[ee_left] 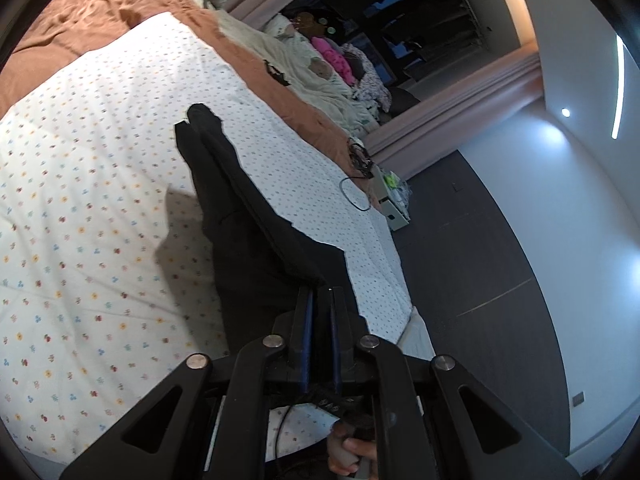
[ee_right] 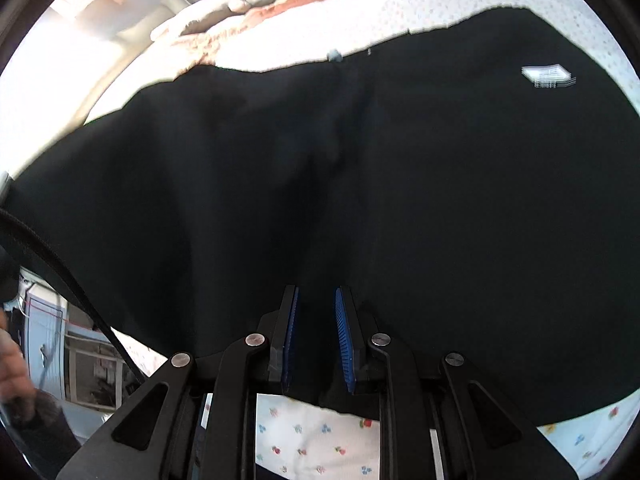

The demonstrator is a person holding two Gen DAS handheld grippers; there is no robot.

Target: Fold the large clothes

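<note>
The black trousers [ee_left: 248, 216] lie on the bed, on its flower-print sheet [ee_left: 100, 208], stretched from the near edge of the bed toward the brown blanket [ee_left: 92, 12] at the far end. In the left wrist view the two legs lie one on the other in a long narrow strip, cuffs away from the person, so the lengthwise fold looks done; I judge the crosswise folds are still to come, since the garment is at full length and nowhere doubled back.

The left tongs [ee_left: 320, 292] are together, their blue pads nearly meeting, with the near end of the black cloth gathered right at the tips. It looks clamped there and lifted a little off the sheet, casting a shadow to its side, though the exact bite is hard to see against the black fingers.

From the right wrist view the trousers fill most of the picture, a broad dark sheet with a small white label [ee_right: 548, 76] toward the far right and a pale button [ee_right: 334, 56] at its upper edge. The right tongs [ee_right: 316, 292] stand narrowly apart, with black cloth running down between the blue pads; whether the pads truly pinch it I cannot tell.

Beyond the far side of the bed, loose clothes [ee_left: 344, 64] are heaped, and a thin black cable [ee_left: 354, 196] loops on the sheet.
</note>
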